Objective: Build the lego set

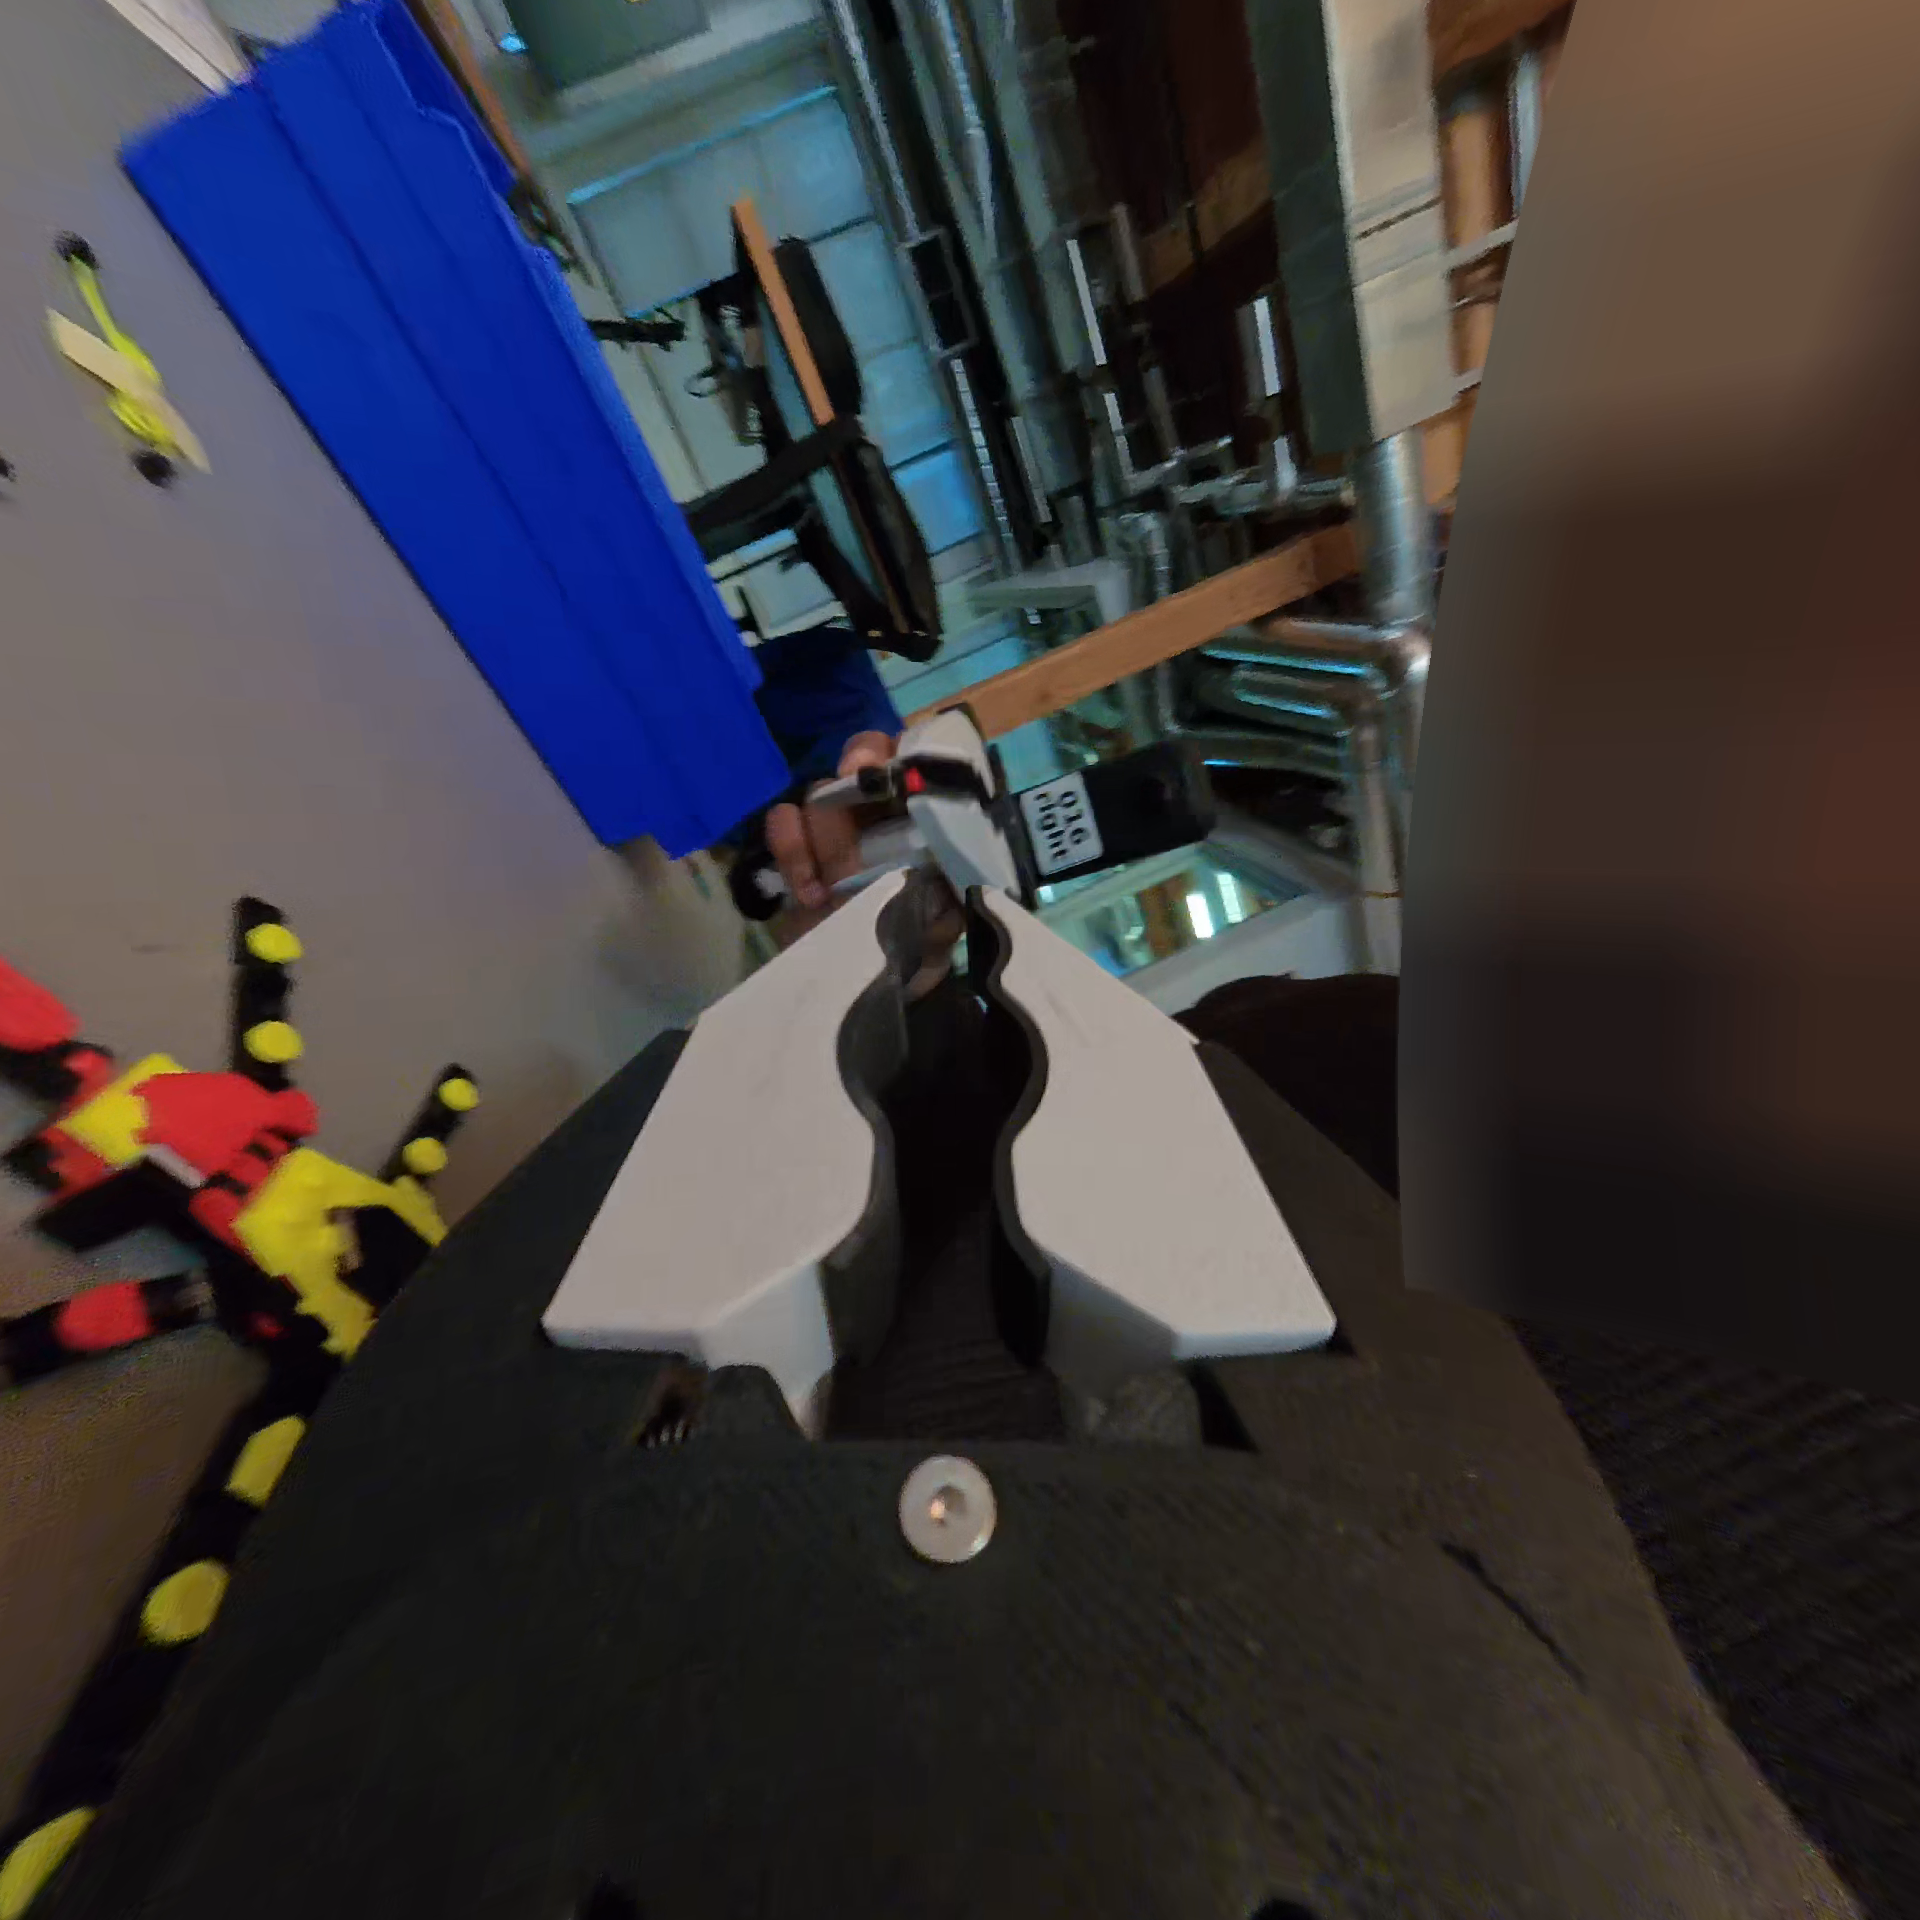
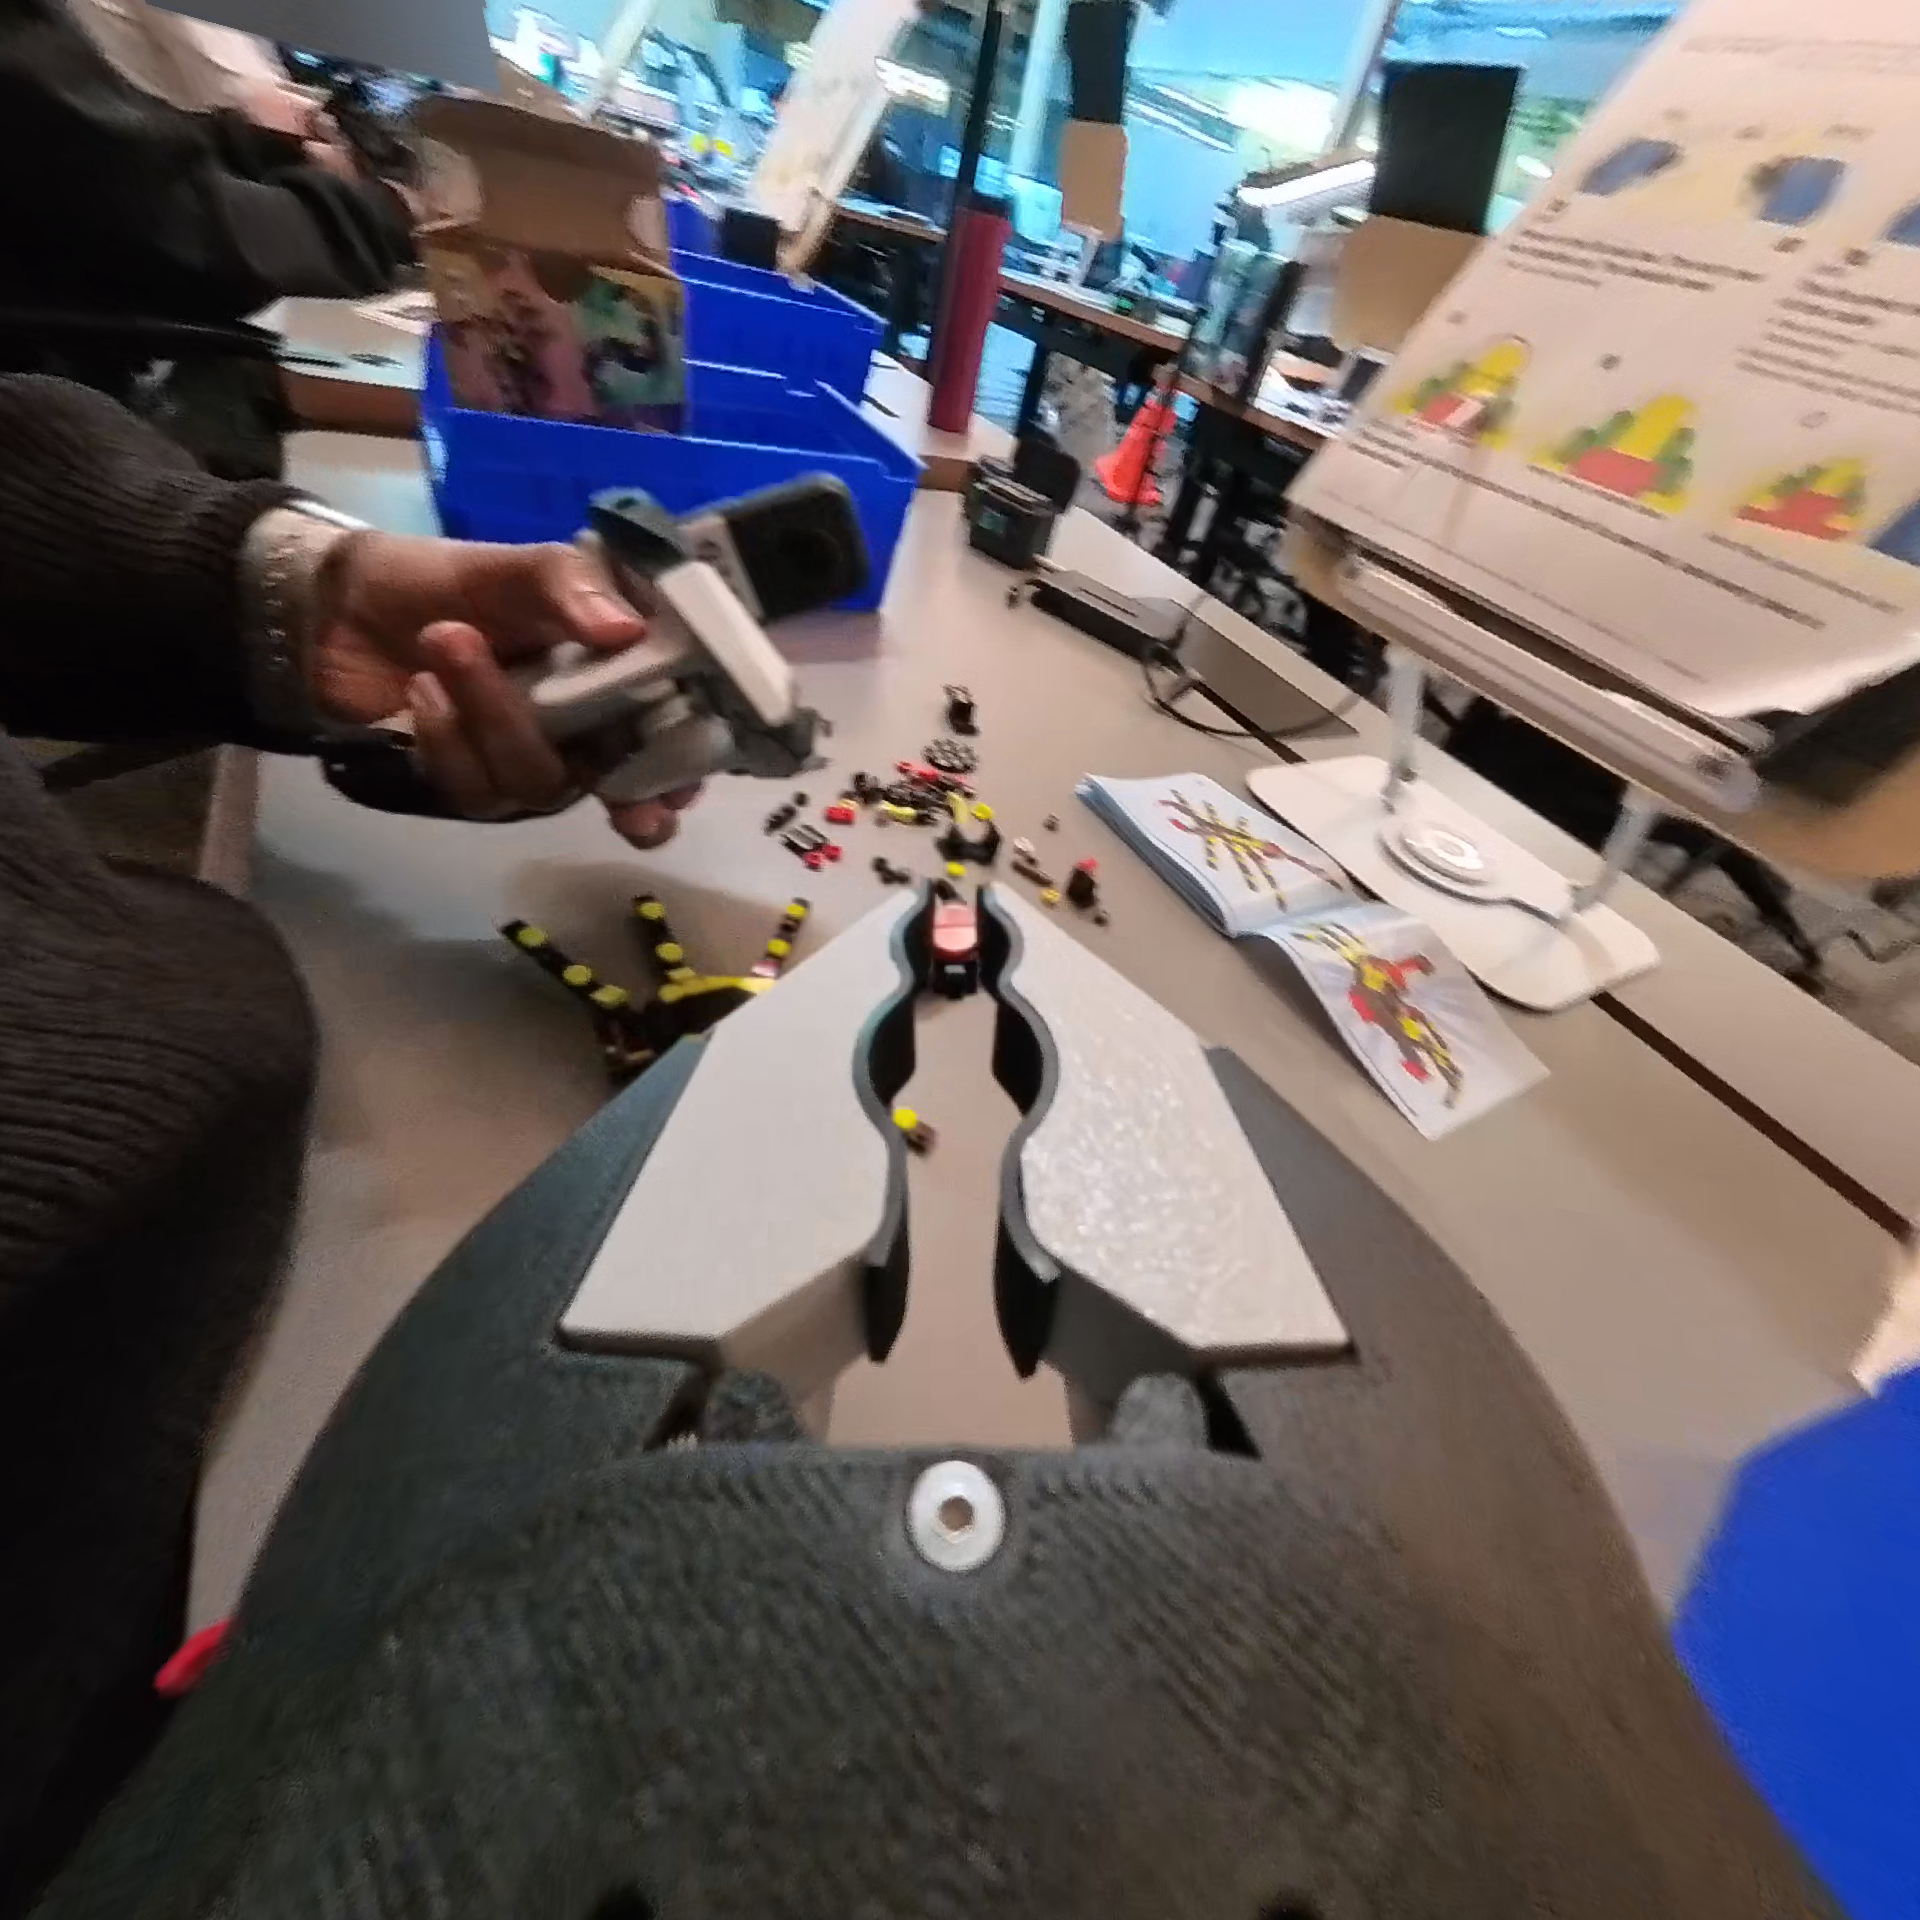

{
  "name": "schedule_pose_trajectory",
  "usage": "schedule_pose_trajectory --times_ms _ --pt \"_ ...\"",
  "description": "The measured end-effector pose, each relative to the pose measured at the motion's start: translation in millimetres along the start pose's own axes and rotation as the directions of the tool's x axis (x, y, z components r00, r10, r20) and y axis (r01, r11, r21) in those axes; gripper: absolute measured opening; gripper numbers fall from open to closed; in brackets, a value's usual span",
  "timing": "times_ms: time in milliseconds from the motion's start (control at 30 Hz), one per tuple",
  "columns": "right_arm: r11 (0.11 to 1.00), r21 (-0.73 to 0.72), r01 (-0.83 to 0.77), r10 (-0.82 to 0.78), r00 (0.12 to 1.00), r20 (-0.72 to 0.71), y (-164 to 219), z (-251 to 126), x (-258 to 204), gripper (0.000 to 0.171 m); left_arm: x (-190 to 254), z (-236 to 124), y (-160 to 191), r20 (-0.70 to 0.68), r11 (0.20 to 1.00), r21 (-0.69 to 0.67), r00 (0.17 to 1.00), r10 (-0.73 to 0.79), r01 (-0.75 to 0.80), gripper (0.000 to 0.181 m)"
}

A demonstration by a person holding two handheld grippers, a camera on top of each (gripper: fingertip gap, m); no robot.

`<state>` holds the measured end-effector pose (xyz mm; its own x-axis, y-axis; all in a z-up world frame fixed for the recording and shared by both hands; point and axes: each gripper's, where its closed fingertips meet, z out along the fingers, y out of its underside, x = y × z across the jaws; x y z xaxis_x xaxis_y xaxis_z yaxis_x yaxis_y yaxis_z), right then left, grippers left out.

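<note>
Right wrist view | red piece [image 2: 951, 935] clamped at right gripper [image 2: 951, 914] tips | left gripper [image 1: 940, 914] nearly closed, contents unclear | next, likely: piece pressed onto model [image 2: 665, 987].

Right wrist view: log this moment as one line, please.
right hand-held gripper: shut on small red piece | left hand-held gripper: raised over loose pieces | spider model: on table

A grey table [image 2: 1351, 1195] stands in a big workshop. Blue bins [image 2: 665, 468] stand at its far side. Behind are more desks [image 2: 1091, 301] and bright windows [image 2: 1247, 83]; metal pipes [image 1: 1392, 582] run overhead.
</note>
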<state>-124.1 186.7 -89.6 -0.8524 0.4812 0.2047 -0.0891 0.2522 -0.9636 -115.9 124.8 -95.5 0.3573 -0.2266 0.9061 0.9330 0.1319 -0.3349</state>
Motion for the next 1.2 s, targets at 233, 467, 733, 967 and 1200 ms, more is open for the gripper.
schedule_pose_trajectory --times_ms 233,467,733,967,1200 --pt "0.996 -0.032 -0.084 0.080 0.992 -0.094 10.1 -19.1 19.7 0.005 -11.8 8.6 18.1 0.113 0.990 -0.091 0.986 0.120 -0.110 0.005" --pt "0.922 -0.360 -0.143 0.126 0.990 -0.070 86.1 -18.9 2.3 0.005 -12.9 16.8 33.9 0.145 0.973 -0.143 0.969 0.200 -0.180 0.003" --pt "0.832 -0.513 -0.210 0.258 0.966 0.023 134.6 -17.8 -32.0 0.006 3.0 21.8 54.9 0.092 0.958 -0.167 0.964 0.250 -0.233 0.002" --pt "0.889 -0.437 -0.139 0.116 0.990 -0.078 100.1 -47.2 -40.6 0.030 13.7 19.0 87.5 0.096 0.953 -0.172 0.958 0.270 -0.251 0.001" --pt "0.703 -0.704 0.101 0.177 0.934 0.310 108.7 -106.2 -169.4 0.027 11.1 18.1 121.4 0.141 0.946 -0.196 0.948 0.286 -0.257 0.000"
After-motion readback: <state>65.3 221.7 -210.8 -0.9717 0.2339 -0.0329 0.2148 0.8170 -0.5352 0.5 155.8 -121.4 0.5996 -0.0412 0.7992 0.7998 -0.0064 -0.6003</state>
